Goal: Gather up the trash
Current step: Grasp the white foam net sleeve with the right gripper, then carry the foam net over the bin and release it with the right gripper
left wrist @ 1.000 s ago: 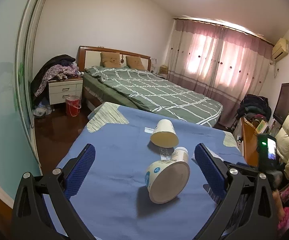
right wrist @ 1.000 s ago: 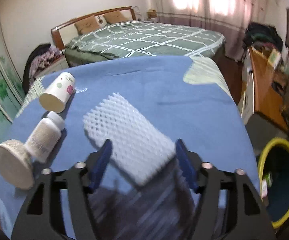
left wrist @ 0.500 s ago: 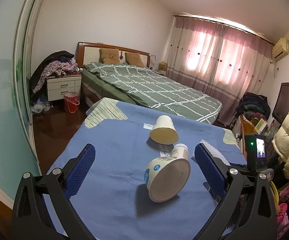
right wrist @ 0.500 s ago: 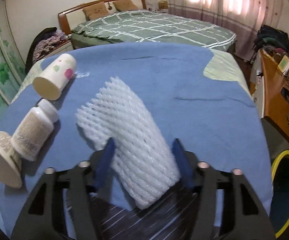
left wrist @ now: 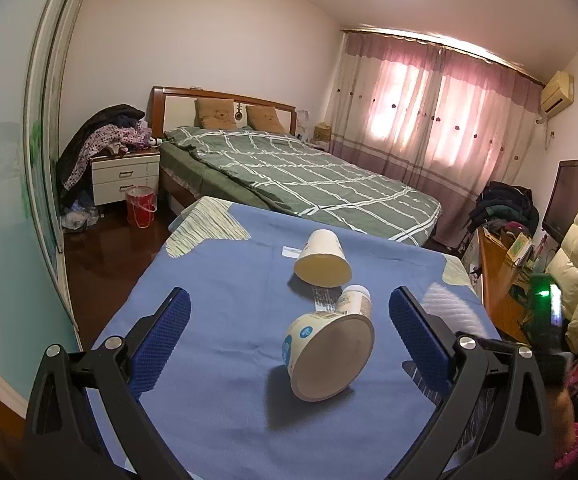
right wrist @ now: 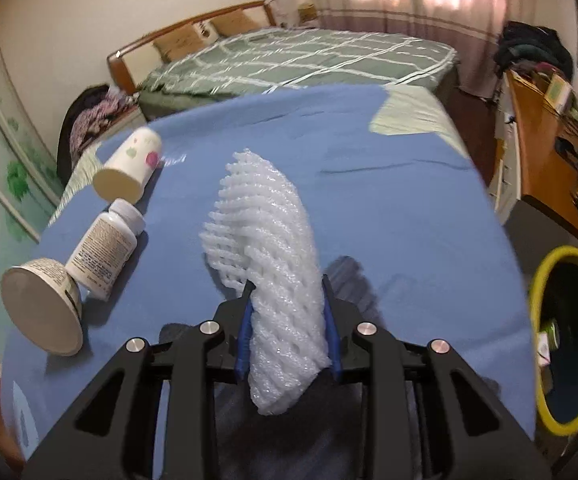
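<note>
Blue-covered table [right wrist: 389, 200]: paper cup [right wrist: 127, 172], pill bottle [right wrist: 103, 250], round tub [right wrist: 43, 312] lying tipped along left side.

Bed [left wrist: 309, 184]: green quilt with white check, wooden headboard, two brown pillows at the head.
Nightstand [left wrist: 125, 178]: white, two drawers, beside the bed; heap of clothes [left wrist: 105, 136] piled on and against it.
Red bucket [left wrist: 141, 206]: on the dark floor, just beside the nightstand.
Curtains [left wrist: 429, 116]: pink, drawn, light behind.
Air conditioner [left wrist: 556, 92]: high on the right wall.
Tabletop [left wrist: 217, 320]: blue cloth cover.
</note>
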### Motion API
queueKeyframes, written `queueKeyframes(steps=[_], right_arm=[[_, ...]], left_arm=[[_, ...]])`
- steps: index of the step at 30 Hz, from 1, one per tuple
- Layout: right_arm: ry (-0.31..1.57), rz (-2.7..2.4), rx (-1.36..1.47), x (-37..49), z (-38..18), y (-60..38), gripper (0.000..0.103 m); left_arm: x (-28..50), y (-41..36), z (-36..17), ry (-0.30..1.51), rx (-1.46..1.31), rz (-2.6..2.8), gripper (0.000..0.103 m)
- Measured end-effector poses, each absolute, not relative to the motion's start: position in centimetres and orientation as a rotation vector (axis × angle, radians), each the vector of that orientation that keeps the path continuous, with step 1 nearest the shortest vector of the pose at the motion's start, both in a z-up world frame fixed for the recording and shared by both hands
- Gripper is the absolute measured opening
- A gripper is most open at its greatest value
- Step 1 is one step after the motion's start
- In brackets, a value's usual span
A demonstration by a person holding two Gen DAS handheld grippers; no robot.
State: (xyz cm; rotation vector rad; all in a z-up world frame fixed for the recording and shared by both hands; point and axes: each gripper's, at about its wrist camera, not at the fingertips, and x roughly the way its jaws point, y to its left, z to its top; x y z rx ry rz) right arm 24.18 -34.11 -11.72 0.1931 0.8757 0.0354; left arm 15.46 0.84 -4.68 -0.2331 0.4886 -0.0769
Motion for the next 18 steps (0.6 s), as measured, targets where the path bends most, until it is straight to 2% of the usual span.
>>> queueKeyframes(steps=[11,18], right_arm=[[0.723,-0.322,0.374,16.1,-10.7,-45.4,0.029],[0.706,-0.516,0.465,12.7,-12.0,-52.4,0.031]], left_arm=[[15.0,-1.5,-4.7,0.499,-0.195,-0.111,0.098],[15.0,-3.1,-4.8,0.514,-0.166,-0.127,0.098]])
